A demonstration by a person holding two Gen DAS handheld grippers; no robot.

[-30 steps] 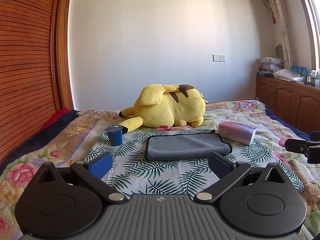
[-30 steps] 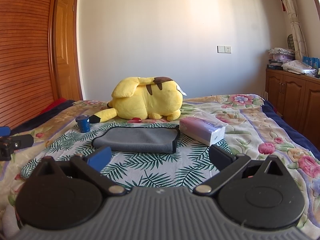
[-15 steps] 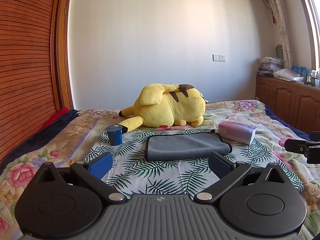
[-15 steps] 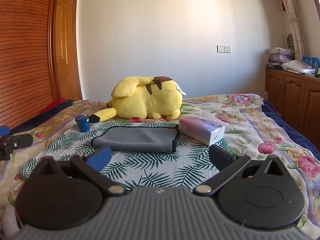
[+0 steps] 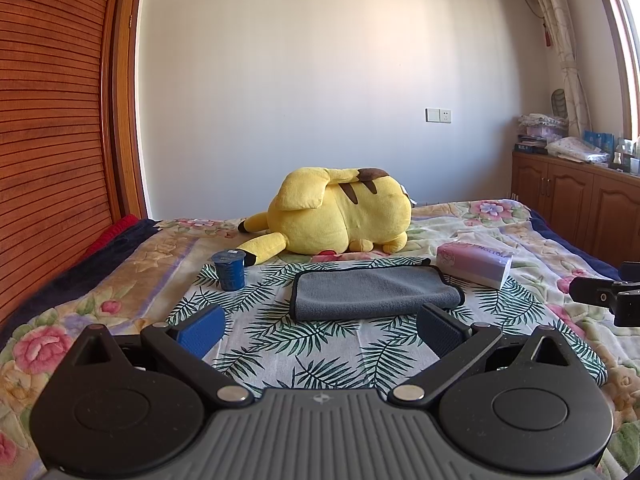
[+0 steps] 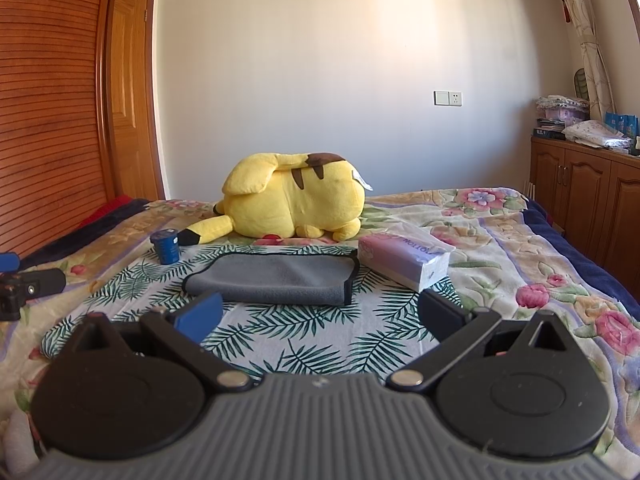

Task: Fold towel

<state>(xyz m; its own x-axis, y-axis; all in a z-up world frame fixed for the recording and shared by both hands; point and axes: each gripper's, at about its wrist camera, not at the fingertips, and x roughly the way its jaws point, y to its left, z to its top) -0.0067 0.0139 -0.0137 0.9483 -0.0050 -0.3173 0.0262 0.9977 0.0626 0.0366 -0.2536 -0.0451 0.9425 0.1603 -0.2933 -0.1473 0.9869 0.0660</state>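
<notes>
- The grey towel (image 5: 374, 293) with dark edging lies flat on the bed (image 5: 132, 276), already folded double, on the palm-leaf cloth (image 5: 320, 344) near its far edge.
- Left gripper (image 5: 320, 328): jaws spread, holding nothing.
- Right gripper (image 6: 320, 314): jaws spread, holding nothing.

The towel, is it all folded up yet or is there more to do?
The grey towel already lies doubled over on the leafy cloth, so one fold looks done. Nothing is in hand: the left gripper and right gripper are both open, short of it. Any further fold is still left.
</notes>
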